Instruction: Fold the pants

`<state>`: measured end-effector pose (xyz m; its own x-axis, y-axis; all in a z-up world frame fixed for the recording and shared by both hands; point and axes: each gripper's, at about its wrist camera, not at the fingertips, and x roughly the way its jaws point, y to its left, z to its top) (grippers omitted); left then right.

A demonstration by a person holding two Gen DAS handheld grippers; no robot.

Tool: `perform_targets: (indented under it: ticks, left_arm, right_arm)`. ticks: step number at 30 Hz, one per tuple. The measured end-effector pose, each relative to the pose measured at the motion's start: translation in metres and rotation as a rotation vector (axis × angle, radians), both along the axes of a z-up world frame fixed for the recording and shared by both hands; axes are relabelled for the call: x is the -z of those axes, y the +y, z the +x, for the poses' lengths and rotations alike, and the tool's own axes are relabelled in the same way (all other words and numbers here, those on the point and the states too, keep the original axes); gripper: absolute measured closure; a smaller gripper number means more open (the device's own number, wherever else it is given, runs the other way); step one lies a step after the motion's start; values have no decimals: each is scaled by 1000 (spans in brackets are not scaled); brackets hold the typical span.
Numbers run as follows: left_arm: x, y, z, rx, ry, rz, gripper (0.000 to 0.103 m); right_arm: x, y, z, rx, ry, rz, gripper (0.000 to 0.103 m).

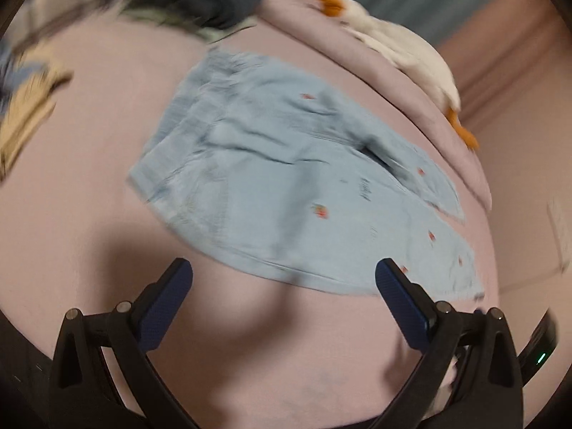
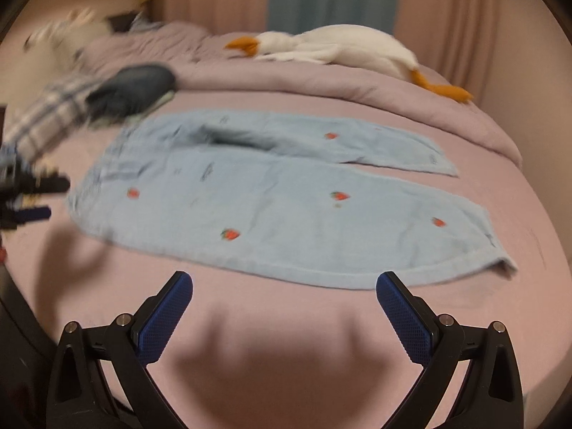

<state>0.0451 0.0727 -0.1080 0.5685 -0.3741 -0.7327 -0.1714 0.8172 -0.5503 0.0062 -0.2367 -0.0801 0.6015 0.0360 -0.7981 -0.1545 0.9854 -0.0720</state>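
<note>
Both wrist cams look fwd, close over bed (image 2: 286, 325); share pants (image 2: 250, 196) & goose (image 2: 343, 48).

No readable text anywhere

Showing only small dark marks that could be lettering on the light blue pants (image 2: 271, 193), lying on the front near the waist in the right wrist view and beside the leg split in the left wrist view (image 1: 364, 187), all too blurred and too small to make out; carrying little red strawberry motifs as well, pictures rather than signs; offering no label, brand or number to read on any other thing in either view
</note>
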Motion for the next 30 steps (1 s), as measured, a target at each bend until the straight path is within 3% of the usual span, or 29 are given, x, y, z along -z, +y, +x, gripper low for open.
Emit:
perform_targets:
  ticks: [1,4,7,9,10,12,13,14,15,17,18,21,26,28,30]
  left_arm:
    - [6,10,1,-32,9,-27,2]
    - [17,29,4,-76,5,-62,2]
    - [32,40,10,-104,20,-145,9]
    - [37,41,14,-118,19,-157,14]
    - [36,41,17,-130,8,-134,21]
    - [36,41,25,-143,1,-92,34]
    - [36,43,30,-151,1,-75,49]
    - [37,45,36,-159,13,-54,59]
    - [40,47,41,-162,27,-32,77]
    - [43,55,46,-160,35,-42,82]
    - [42,57,45,-158,34,-40,89]
    - [36,60,36,-141,11,-11,91]
    - [12,60,12,-107,-60,101,91]
    - [21,62,10,-96,-33,159,89]
    - [36,60,19,-72,33,194,84]
  right_arm:
    - [7,5,5,-20,-30,-39,2]
    - [15,30,8,-121,-61,-15,12]
    - [28,58,12,-232,-121,-102,23]
    - [39,79,14,-317,-188,-203,32]
    - [43,88,14,-352,-218,-249,34]
    - [56,105,15,-428,-271,-369,49]
    - [64,113,19,-460,-285,-435,55]
    - [70,121,24,-484,-302,-479,67]
    - [71,123,27,-503,-309,-491,77]
    - [72,128,36,-533,-318,-533,89]
    - [72,132,41,-538,-323,-549,91]
    - [63,125,45,-545,-305,-532,98]
    - [46,139,28,-539,-305,-487,99]
    - [50,148,20,-542,-272,-415,99]
    - [63,152,16,-563,-251,-421,99]
